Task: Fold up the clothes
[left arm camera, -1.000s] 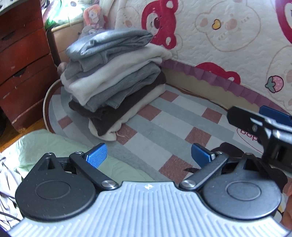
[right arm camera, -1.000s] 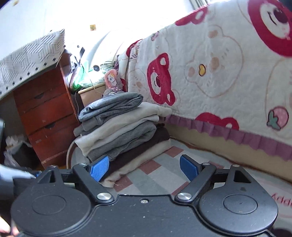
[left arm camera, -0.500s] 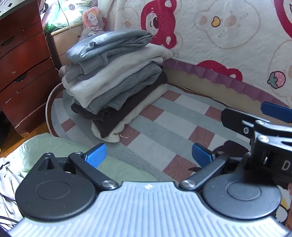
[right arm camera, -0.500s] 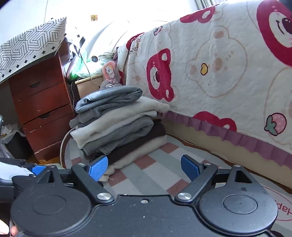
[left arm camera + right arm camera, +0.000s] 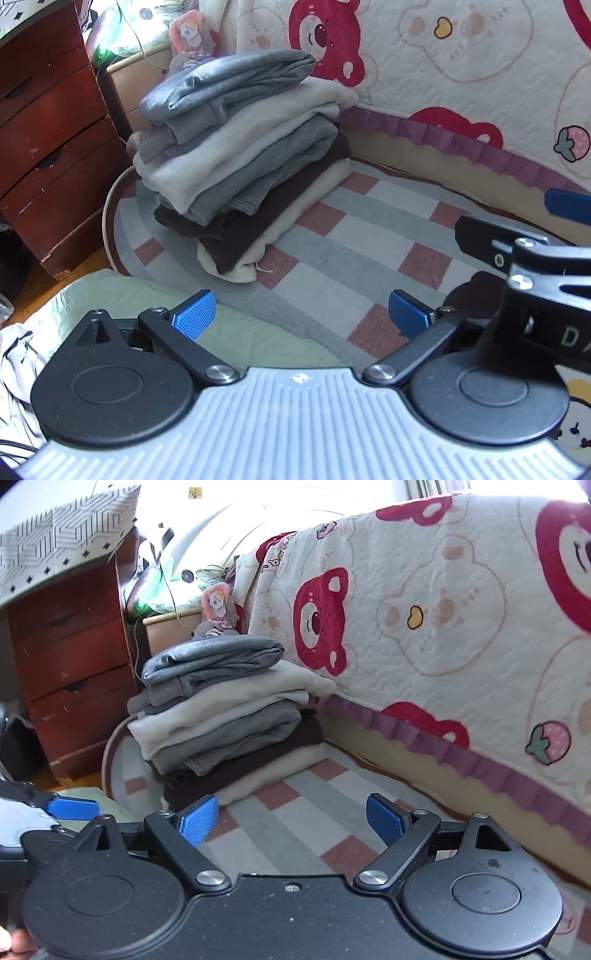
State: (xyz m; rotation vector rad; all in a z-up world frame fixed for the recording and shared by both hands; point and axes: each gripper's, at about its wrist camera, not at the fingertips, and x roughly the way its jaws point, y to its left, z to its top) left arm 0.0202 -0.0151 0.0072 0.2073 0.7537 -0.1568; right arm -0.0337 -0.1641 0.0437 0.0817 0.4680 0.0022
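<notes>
A stack of folded clothes (image 5: 243,158) sits on the checked rug (image 5: 332,240) beside the bed: grey on top, then cream, grey, dark brown, and cream underneath, edges slightly uneven.

Home bedroom: quilted bedspread (image 5: 461,627), wooden drawers (image 5: 48,147).

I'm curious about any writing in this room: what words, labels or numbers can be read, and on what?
"DA", cut off by the picture's edge: white letters on the right gripper body, in the left wrist view.
Lettering on the bear quilt: too blurred to read.
Tag on the plush toy: too small to read.
</notes>
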